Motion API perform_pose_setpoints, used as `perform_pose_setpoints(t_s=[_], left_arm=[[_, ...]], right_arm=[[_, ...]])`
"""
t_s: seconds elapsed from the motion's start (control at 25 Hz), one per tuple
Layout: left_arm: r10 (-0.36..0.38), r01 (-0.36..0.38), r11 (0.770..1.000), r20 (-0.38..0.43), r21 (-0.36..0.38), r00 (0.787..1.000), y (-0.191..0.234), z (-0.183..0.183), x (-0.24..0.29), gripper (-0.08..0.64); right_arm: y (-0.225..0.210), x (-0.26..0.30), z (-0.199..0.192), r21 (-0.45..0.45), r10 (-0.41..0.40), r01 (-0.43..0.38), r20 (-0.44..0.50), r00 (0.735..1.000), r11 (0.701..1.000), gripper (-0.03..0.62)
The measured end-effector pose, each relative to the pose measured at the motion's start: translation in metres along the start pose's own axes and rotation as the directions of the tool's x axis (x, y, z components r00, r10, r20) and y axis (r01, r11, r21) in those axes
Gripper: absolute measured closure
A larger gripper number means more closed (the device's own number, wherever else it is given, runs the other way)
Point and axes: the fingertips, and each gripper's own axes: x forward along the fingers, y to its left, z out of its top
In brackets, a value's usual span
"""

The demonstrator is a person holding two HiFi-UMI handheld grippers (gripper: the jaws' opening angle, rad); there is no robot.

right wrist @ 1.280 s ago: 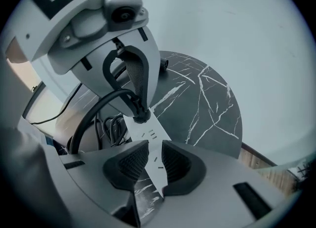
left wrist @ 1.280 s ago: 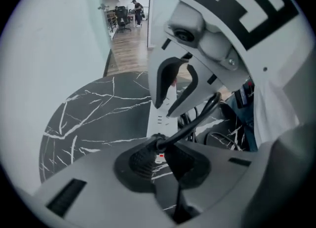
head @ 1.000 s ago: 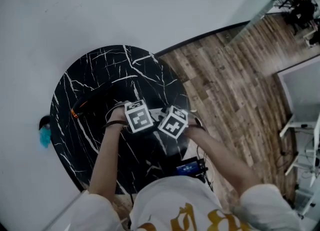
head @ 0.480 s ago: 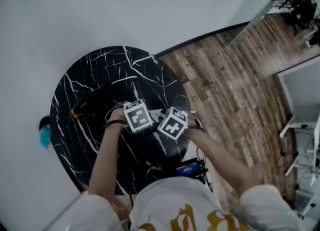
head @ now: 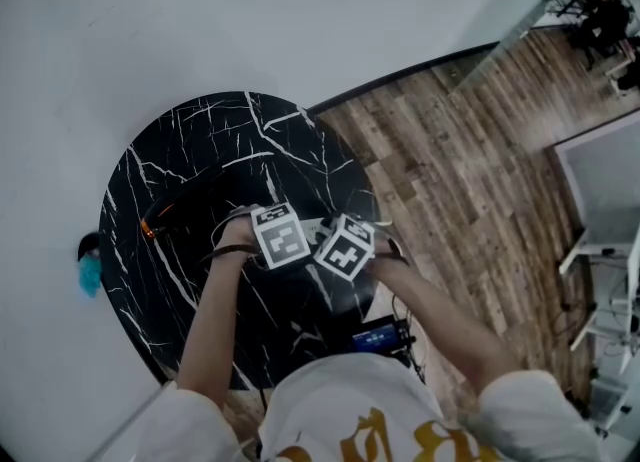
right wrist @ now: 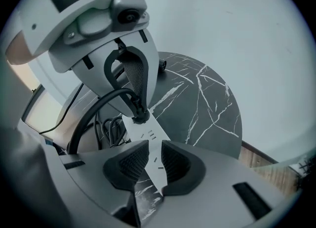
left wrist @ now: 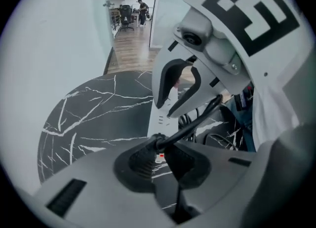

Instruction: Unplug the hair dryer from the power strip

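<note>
L gripper (left wrist: 159, 159) & R gripper (right wrist: 154, 165) unmoved vs earlier, both steep nose-down over white power strip (right wrist: 150, 135) on black marble counter (head: 200, 150). L jaws just tightened on black hair-dryer plug (right wrist: 139, 117), seated in strip; R jaws clamp strip's end.

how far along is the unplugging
Done: both grips look set. The left gripper is clamped on the black plug, and the right gripper pinches the white power strip. In hand: nothing has separated; the plug looks seated in the strip. Left: pull it out.
</note>
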Motion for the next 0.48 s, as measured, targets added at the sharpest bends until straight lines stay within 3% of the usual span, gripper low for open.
perform_pose_setpoints(t_s=[0.16, 0.36, 0.48], left_arm=[[0.087, -0.085, 0.996, -0.067, 0.031, 0.994, -0.002, -0.005, 0.006, 0.515], [-0.048, 0.049, 0.998, 0.04, -0.026, 0.998, 0.006, 0.003, -0.003, 0.512], [-0.014, 0.014, 1.0, -0.006, 0.001, 1.0, 0.001, 0.002, -0.002, 0.512]], right_arm=[[-0.001, -0.001, 0.0, 0.001, 0.001, -0.001, -0.004, 1.0, 1.0, 0.511], [0.002, -0.001, 0.0, 0.003, 0.006, -0.006, -0.002, 1.0, 1.0, 0.511], [0.0, 0.0, 0.0, 0.008, -0.008, 0.008, 0.006, 1.0, 1.0, 0.512]])
